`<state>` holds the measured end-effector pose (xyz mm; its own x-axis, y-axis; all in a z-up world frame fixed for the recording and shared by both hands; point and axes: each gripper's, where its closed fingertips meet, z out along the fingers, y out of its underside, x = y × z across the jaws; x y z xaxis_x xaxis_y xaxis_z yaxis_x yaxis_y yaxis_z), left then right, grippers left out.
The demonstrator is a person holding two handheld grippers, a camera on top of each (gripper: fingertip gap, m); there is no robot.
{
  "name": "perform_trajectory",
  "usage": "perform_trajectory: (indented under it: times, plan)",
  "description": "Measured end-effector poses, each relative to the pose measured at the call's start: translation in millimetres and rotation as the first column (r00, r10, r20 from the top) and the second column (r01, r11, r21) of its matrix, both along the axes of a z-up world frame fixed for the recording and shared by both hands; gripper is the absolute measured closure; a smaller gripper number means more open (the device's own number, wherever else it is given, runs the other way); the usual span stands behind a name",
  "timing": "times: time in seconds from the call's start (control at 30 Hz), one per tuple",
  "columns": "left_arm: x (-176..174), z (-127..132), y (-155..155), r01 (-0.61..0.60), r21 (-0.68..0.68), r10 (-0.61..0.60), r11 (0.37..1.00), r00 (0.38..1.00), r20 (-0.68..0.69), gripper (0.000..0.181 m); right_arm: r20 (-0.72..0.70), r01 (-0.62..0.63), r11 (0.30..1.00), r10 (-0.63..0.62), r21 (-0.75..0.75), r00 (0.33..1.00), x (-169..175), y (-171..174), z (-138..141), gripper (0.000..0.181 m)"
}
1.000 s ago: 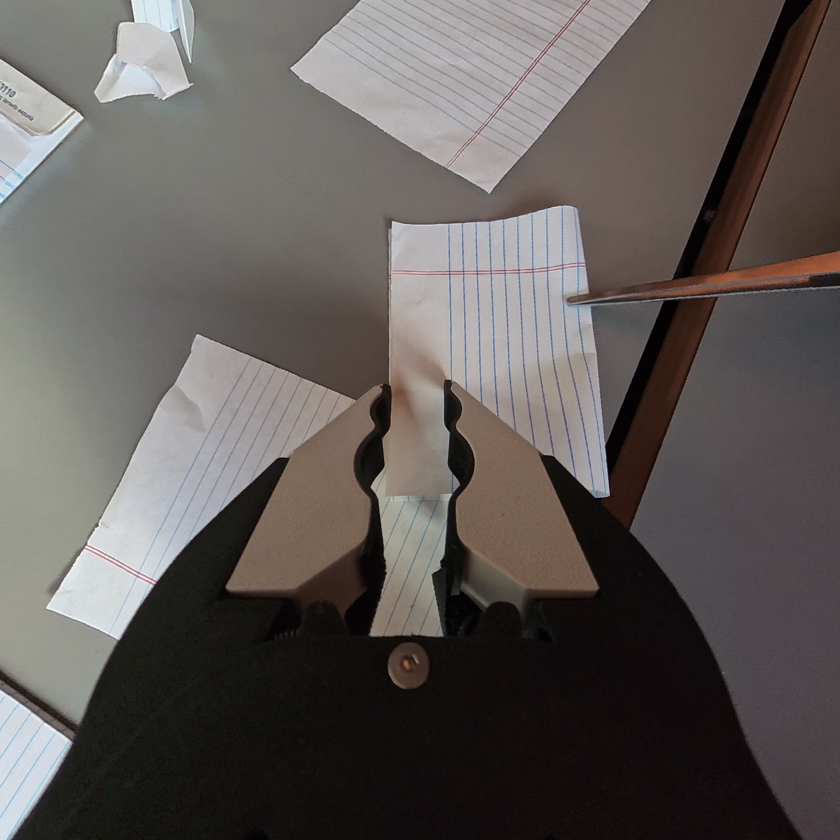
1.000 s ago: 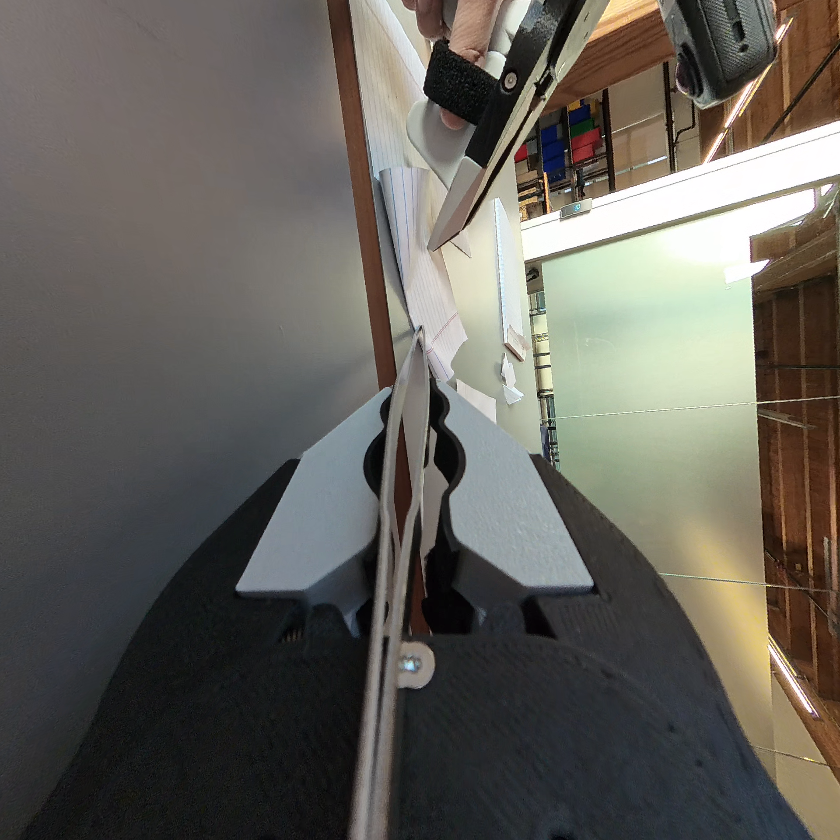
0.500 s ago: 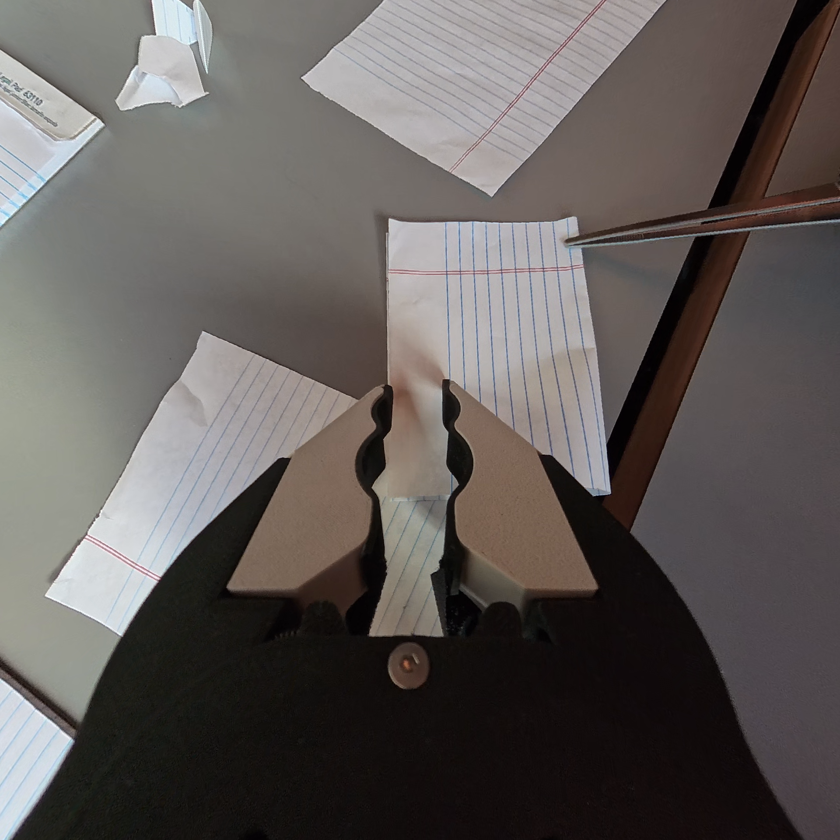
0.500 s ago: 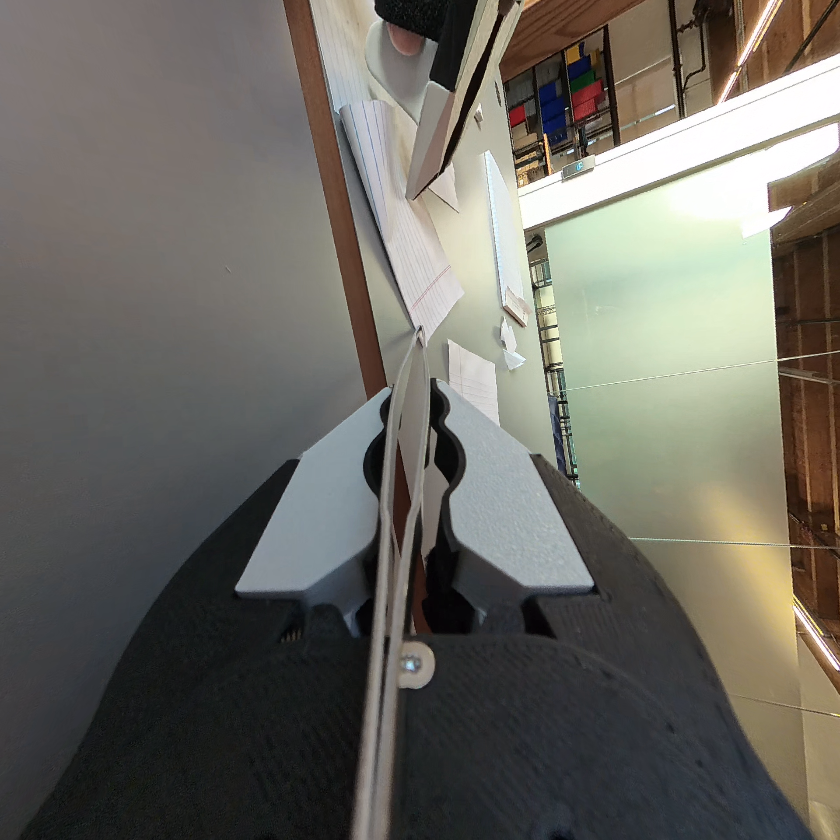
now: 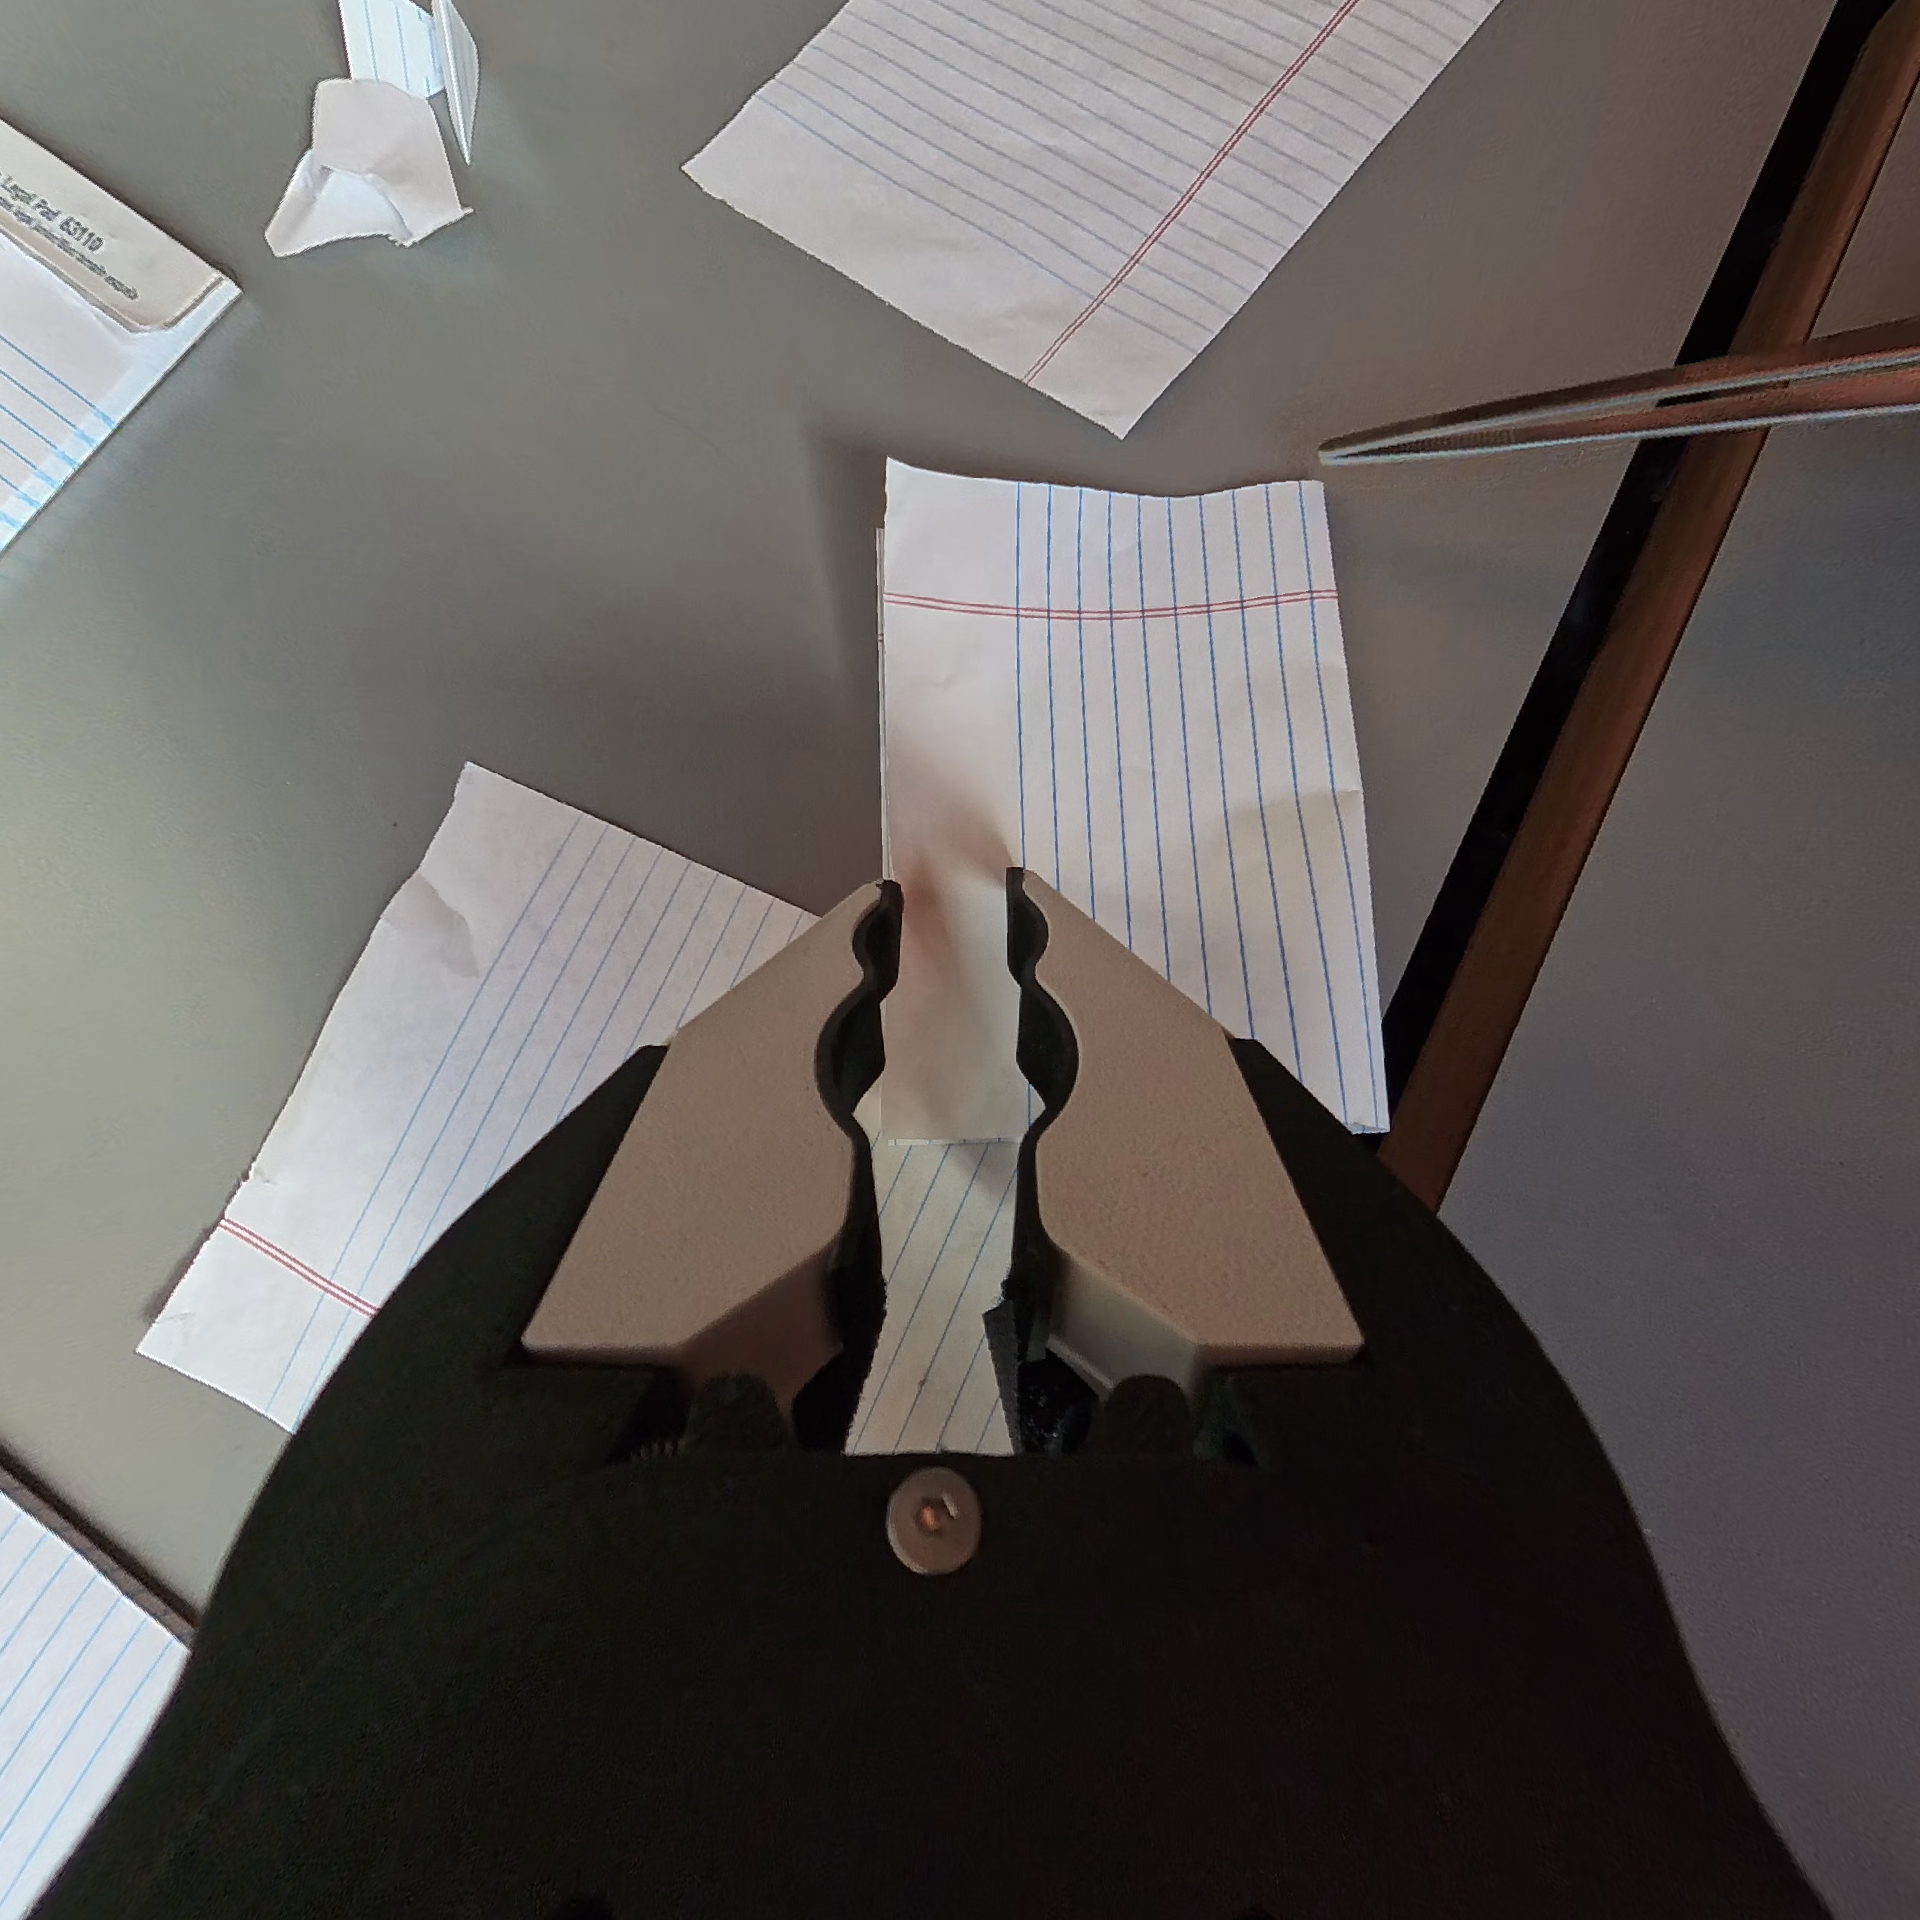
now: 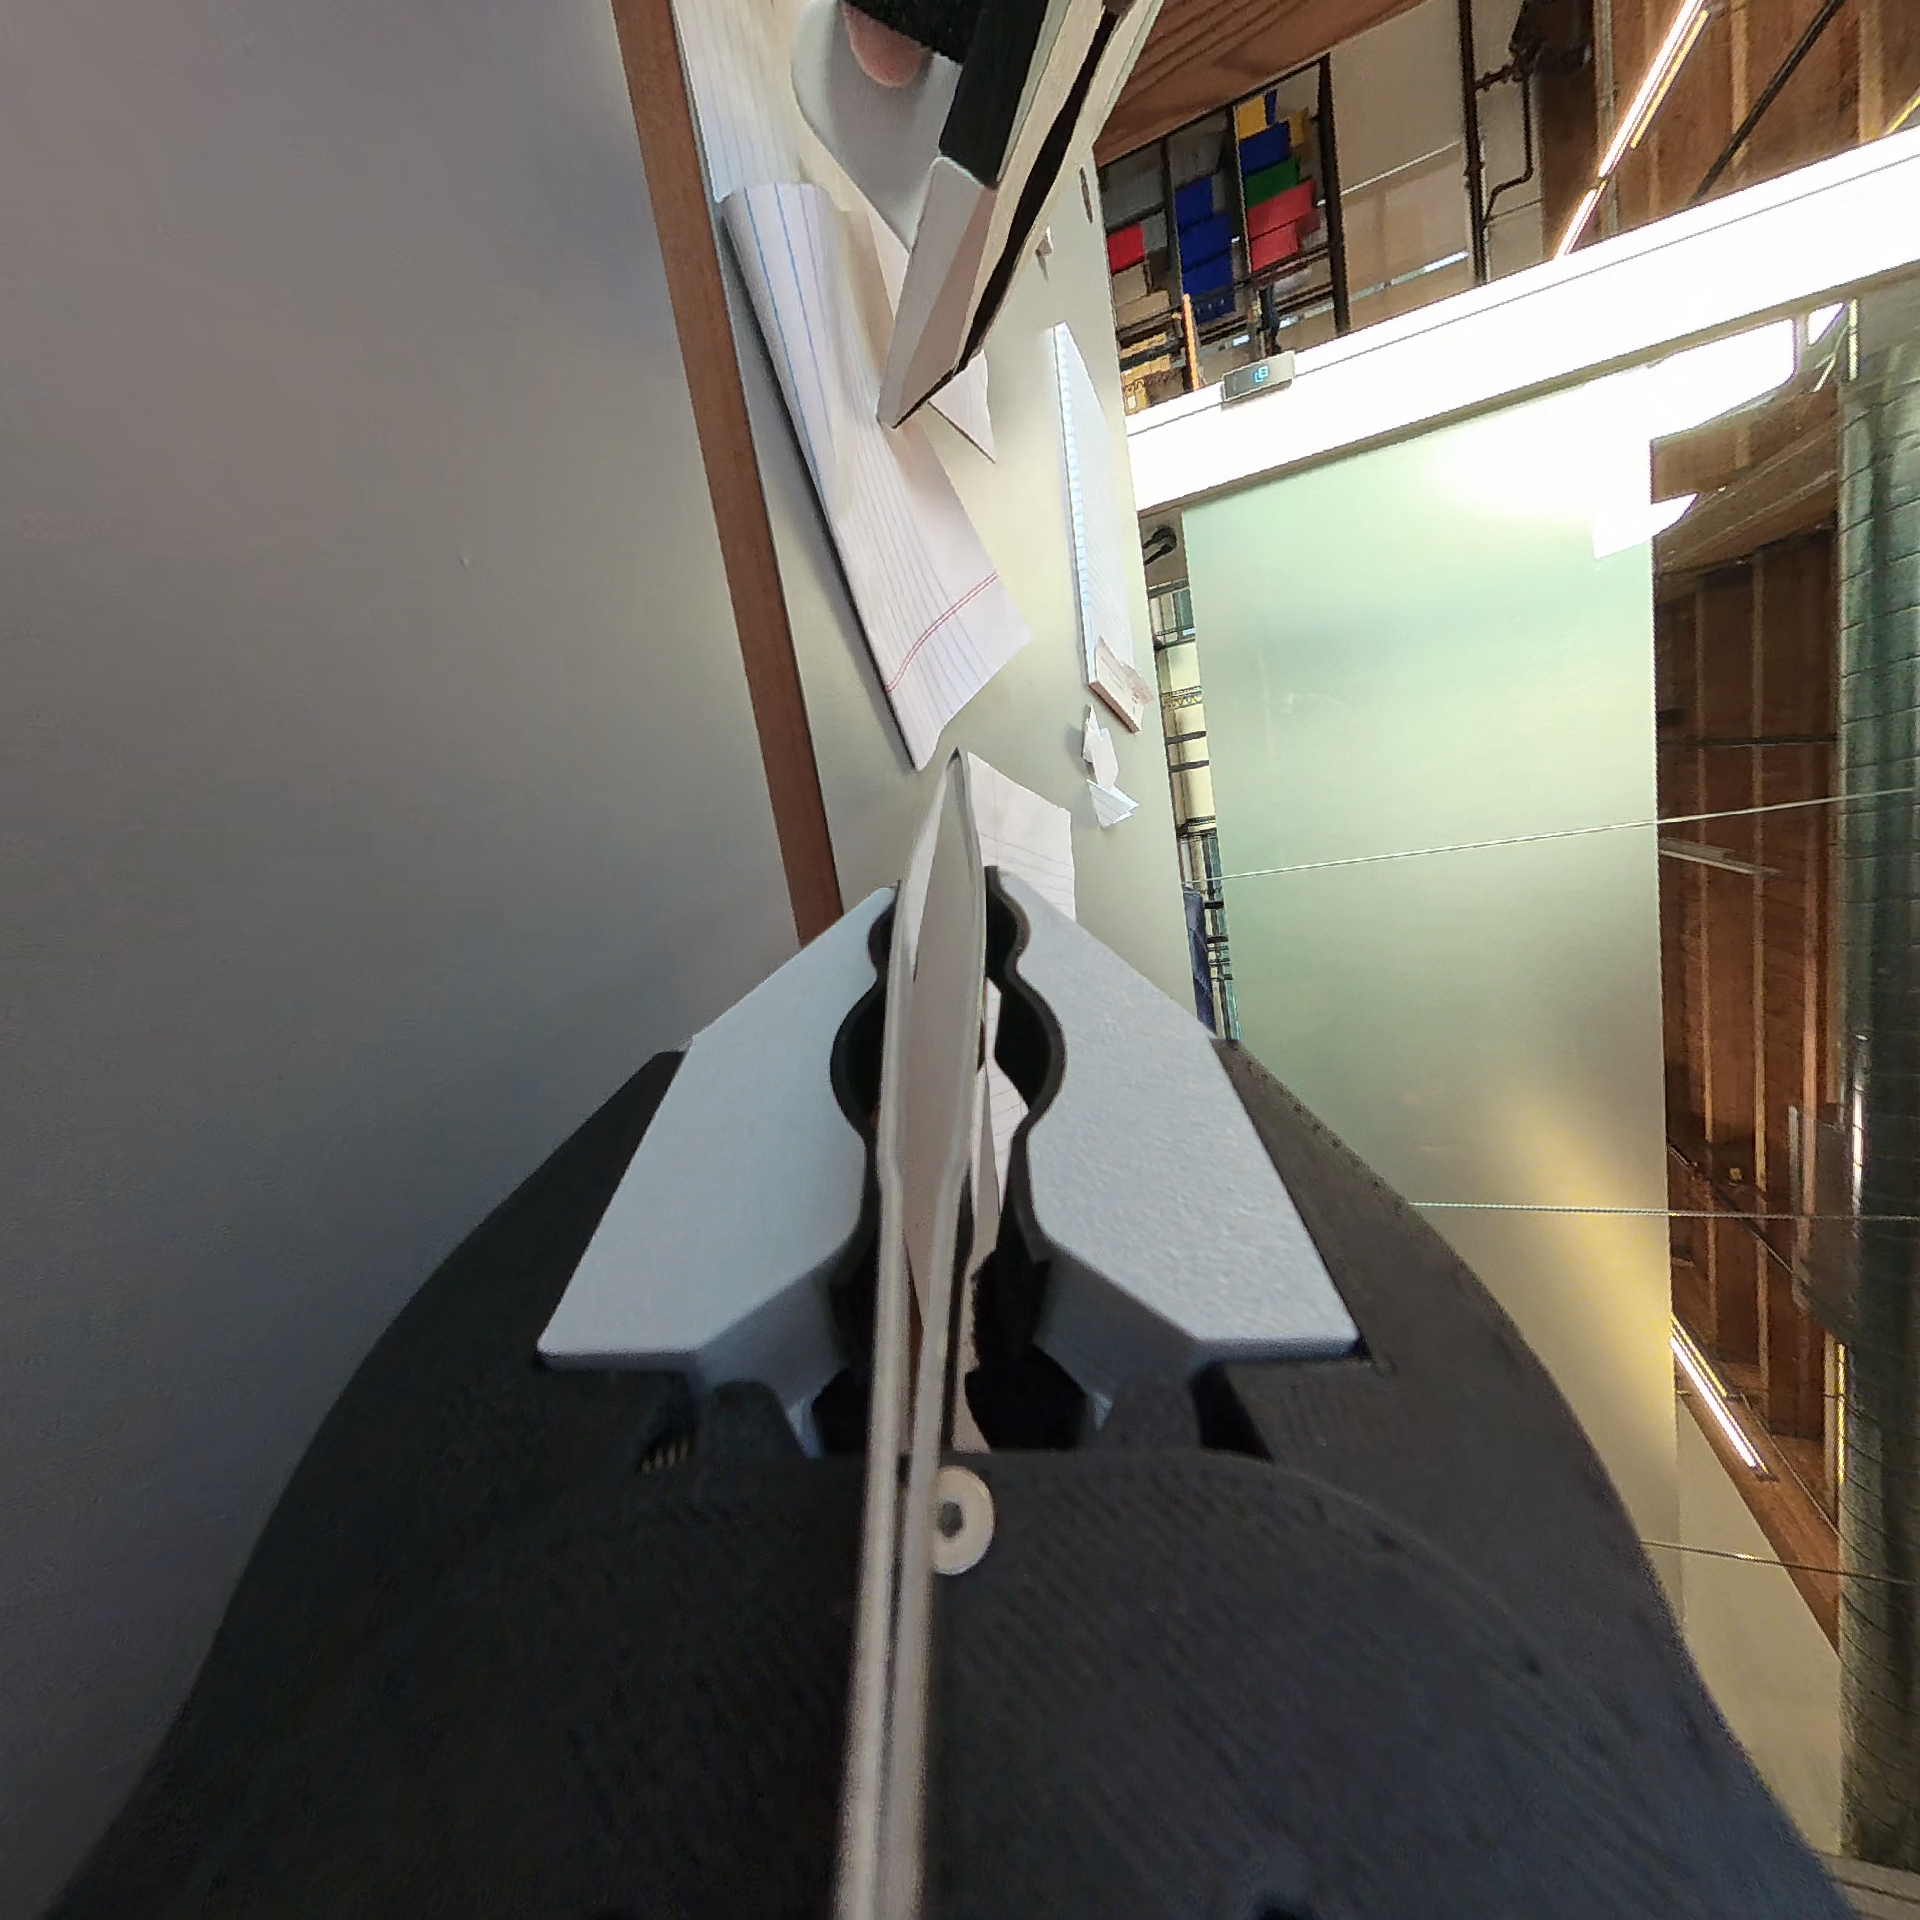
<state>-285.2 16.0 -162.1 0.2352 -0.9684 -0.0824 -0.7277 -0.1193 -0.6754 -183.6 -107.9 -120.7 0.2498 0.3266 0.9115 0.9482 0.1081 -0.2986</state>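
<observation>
A folded sheet of lined paper lies on the grey table near its wooden edge strip. My left gripper is open, its fingers a narrow gap apart, just over the near end of this sheet. In the right wrist view the left gripper's fingertips rest on or just above the same sheet, whose near end curls up. My right gripper is shut on metal tweezers. The tweezers reach in from the right, their tip just past the sheet's far right corner and clear of it.
Another lined sheet lies beyond, and one lies to the left, partly under my left gripper. Crumpled paper scraps sit at the far left. A notepad is at the left edge. A second pad shows at the bottom left. About 15 cm separates my left fingertips from my right.
The tweezers' tip has moved from the folded sheet's right edge to beyond its far right corner and off the paper. The left gripper has stayed over the sheet's near end.
</observation>
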Motion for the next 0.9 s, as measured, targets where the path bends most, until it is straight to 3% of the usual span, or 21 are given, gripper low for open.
perform_trajectory:
  times: [0.1,0.3,0.9]
  plan:
    - [0.0,0.0,0.0,0.001,0.001,-0.001,1.000,1.000,-0.004,0.162,-0.014,-0.017,1.000,0.017,0.011,1.000,-6.3,0.1,6.1,0.169]
    - [-0.1,0.0,-0.1,-0.001,-0.003,0.001,1.000,1.000,-0.003,0.163,0.019,-0.072,0.997,0.072,-0.036,0.997,-22.4,-2.2,-10.5,0.169]
    - [0.3,-0.1,-1.5,-0.012,0.007,0.012,1.000,1.000,-0.006,0.165,-0.073,-0.182,0.982,0.178,-0.051,0.981,-74.9,-13.4,-11.2,0.169]
